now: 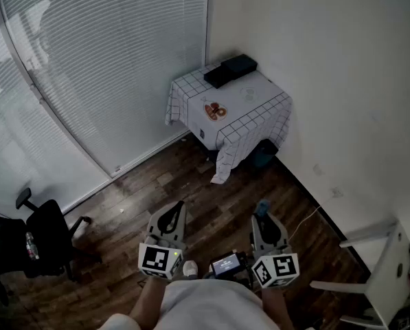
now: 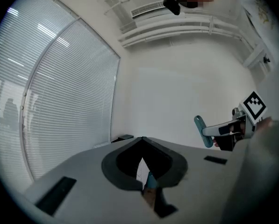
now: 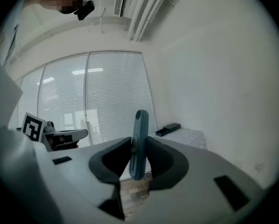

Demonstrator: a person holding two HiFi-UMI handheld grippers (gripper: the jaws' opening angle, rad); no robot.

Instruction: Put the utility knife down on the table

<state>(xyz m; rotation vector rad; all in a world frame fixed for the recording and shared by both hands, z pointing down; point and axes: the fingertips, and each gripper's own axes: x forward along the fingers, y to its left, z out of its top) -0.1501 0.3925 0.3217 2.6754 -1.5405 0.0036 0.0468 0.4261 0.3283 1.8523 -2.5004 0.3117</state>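
Room: dark wood floor (image 1: 191, 184), window blinds (image 1: 101, 60) on the left, white wall on the right, and a small table (image 1: 256, 115) under a checked cloth in the far corner.
Table top: a black box (image 1: 230, 70) lies at the far edge and a small reddish item (image 1: 215, 110) at the near left edge, with bare cloth between and to the right of them.
Right gripper (image 3: 137, 149): the jaws are clamped on the utility knife (image 3: 140, 125), which stands upright between the pads with its blue end rising above them.
Left gripper (image 2: 143, 143): the jaw tips are drawn together with nothing between them, and it is held level beside the right one.
Knife position: near the person, over the floor and well apart from the table.
Blade: it cannot be made out whether it is extended.
Risk, early release: opening the jaws here would probably drop the knife onto the floor, since the table is still far ahead.
Risk, pivoting: the grip is on the slim body only, so a jolt while walking could swing the knife in the pads.
Risk, landing: set down upright, it would likely topple, and laying it flat looks safer.
Risk, clutter: coming down on the box or the reddish item could knock them.
Risk, cloth: catching the draped edge could drag everything off.
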